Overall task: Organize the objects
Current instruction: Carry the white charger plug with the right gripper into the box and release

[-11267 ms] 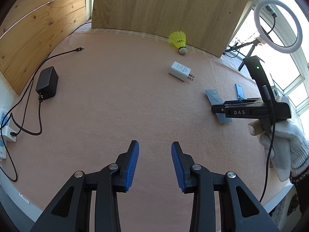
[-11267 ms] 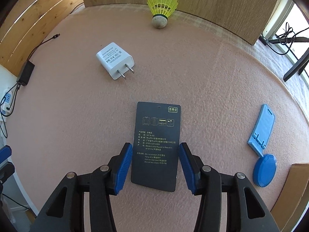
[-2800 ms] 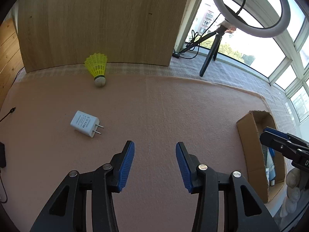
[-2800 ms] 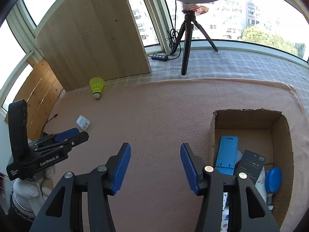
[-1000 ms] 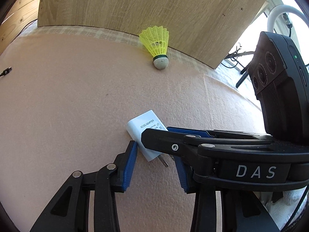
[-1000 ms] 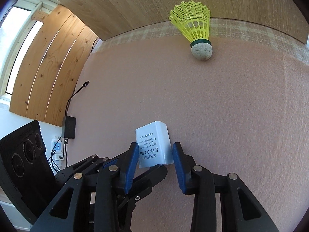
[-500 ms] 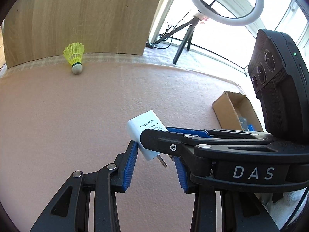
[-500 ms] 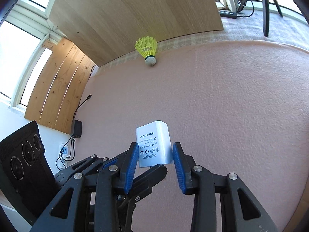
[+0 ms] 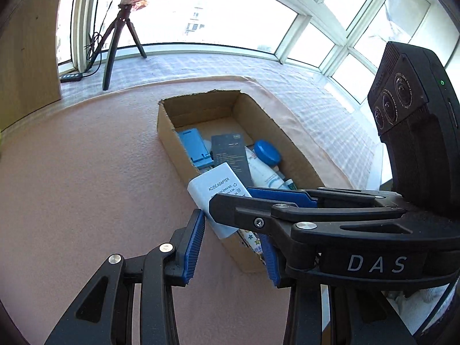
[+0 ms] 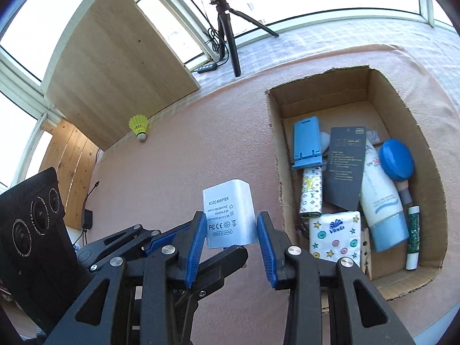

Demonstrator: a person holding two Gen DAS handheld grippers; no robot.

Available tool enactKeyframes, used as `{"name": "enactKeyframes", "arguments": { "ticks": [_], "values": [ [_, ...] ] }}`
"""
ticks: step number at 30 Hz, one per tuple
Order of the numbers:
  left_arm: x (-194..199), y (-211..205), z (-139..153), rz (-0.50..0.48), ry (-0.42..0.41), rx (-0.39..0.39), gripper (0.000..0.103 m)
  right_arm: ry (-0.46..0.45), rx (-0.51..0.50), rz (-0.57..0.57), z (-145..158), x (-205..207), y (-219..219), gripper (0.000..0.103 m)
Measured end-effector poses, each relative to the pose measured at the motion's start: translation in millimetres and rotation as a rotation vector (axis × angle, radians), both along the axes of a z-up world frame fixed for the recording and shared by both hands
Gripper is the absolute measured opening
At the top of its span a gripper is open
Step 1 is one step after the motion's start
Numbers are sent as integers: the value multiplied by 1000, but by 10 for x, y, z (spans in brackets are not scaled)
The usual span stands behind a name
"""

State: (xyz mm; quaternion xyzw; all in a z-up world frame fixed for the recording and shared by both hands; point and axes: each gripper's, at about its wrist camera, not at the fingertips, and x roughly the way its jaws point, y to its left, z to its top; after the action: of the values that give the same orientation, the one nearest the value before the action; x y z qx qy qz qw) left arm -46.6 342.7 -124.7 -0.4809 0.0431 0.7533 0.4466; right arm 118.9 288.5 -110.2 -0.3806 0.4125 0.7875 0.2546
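Evidently we carry the white adapter (image 10: 229,214) pinched in the right gripper (image 10: 229,234); left gripper (image 9: 234,247) seemingly clamps it too. Light, rigid, slick-sided.

Bright daylight pours through the windows (image 9: 310,26). Below them lies a checked cloth (image 9: 316,97), then pink felt (image 10: 187,155). A ring-light tripod (image 10: 227,28) stands beside the windows, near a leaning wood panel (image 10: 115,69).

The adapter (image 10: 228,215) hangs above the mat (image 10: 178,155), left of the box (image 10: 431,155); the shuttlecock (image 10: 139,128) lies far behind.
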Motion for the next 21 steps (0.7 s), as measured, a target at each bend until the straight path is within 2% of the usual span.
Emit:
{"name": "enactKeyframes", "arguments": {
  "ticks": [4, 9, 21],
  "values": [
    [188, 378, -46, -71, -9, 2, 41, -2, -6, -74, -10, 460, 150, 33],
    [356, 709, -107, -130, -22, 0, 39, -12, -8, -134, -65, 819, 278, 33],
    [380, 977, -241, -188, -28, -20, 39, -32, -10, -192, -187, 1152, 394, 33]
  ]
}}
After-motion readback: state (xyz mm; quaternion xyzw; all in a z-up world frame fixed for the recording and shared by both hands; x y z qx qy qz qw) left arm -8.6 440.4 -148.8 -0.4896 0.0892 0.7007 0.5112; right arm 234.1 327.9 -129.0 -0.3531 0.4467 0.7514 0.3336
